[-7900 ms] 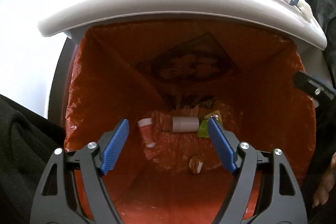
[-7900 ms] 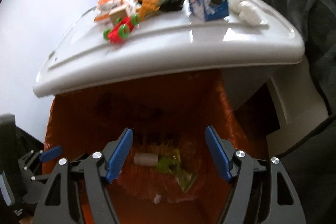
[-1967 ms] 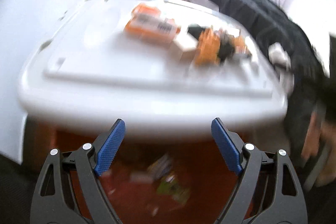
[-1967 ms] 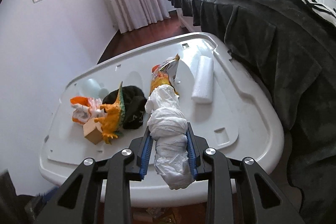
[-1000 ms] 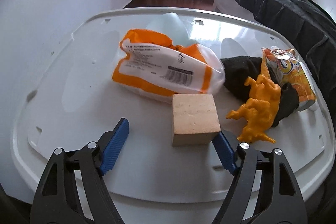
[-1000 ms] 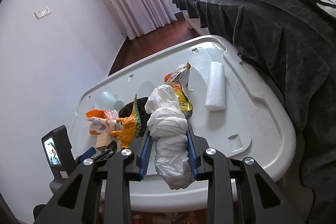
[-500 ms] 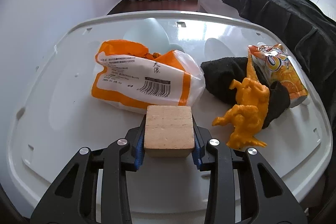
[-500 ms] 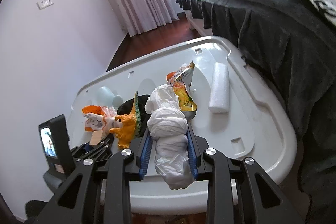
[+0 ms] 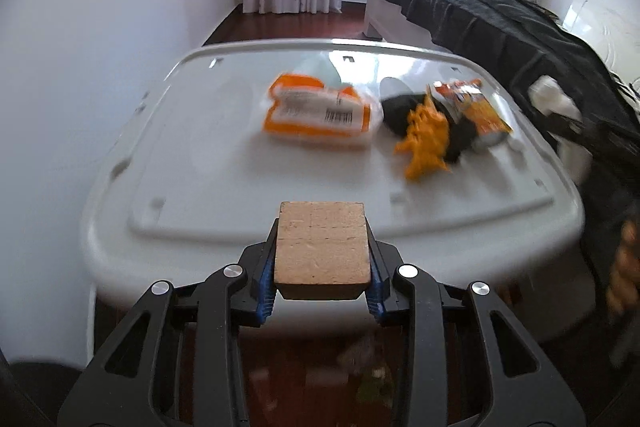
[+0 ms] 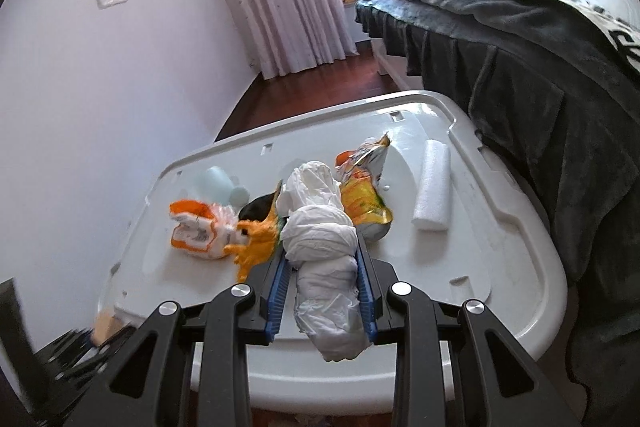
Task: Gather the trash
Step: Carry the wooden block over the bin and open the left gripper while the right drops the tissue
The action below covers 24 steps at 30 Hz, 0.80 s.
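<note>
Lifted clear of the white lid [image 9: 208,163], the wooden block [image 9: 322,247] now rides clamped between the left gripper [image 9: 322,301] pads, probably bound for the bin below, whose contents are only a blur. Beyond, the right gripper [image 10: 322,293] stays pinched on a crumpled white bag [image 10: 320,247]. Farther off, the orange packet [image 9: 316,113] and toy dinosaur [image 9: 426,141] wait, smeared.

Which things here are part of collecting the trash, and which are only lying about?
Part of the job:
- wooden block, held in the left tool
- white crumpled bag, held in the right tool
- orange wrapper
- snack bag
- foam roll

Lying about:
- orange toy dinosaur
- black cloth
- bed
</note>
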Each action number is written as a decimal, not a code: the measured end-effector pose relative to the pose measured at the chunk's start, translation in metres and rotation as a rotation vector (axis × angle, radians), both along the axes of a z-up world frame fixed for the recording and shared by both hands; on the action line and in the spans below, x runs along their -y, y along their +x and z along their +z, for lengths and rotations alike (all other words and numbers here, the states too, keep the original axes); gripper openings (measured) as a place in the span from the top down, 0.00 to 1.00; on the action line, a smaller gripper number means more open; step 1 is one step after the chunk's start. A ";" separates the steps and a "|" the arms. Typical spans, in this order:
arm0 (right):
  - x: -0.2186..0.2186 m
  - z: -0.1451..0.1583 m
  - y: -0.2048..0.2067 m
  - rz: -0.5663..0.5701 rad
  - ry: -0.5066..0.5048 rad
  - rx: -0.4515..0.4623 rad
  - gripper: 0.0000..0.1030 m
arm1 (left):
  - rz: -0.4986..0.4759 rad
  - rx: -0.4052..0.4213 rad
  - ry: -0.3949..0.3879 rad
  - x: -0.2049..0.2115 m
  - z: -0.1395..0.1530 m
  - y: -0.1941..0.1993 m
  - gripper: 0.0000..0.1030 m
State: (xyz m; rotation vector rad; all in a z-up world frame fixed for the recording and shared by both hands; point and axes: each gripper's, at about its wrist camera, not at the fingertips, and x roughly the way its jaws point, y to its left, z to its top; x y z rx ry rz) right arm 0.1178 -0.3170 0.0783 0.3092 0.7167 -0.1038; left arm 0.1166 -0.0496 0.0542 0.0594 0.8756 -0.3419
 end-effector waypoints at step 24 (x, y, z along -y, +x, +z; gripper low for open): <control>-0.116 -0.110 -0.112 0.111 -0.042 -0.349 0.71 | -0.039 -0.277 0.105 -0.041 -0.094 -0.087 0.67</control>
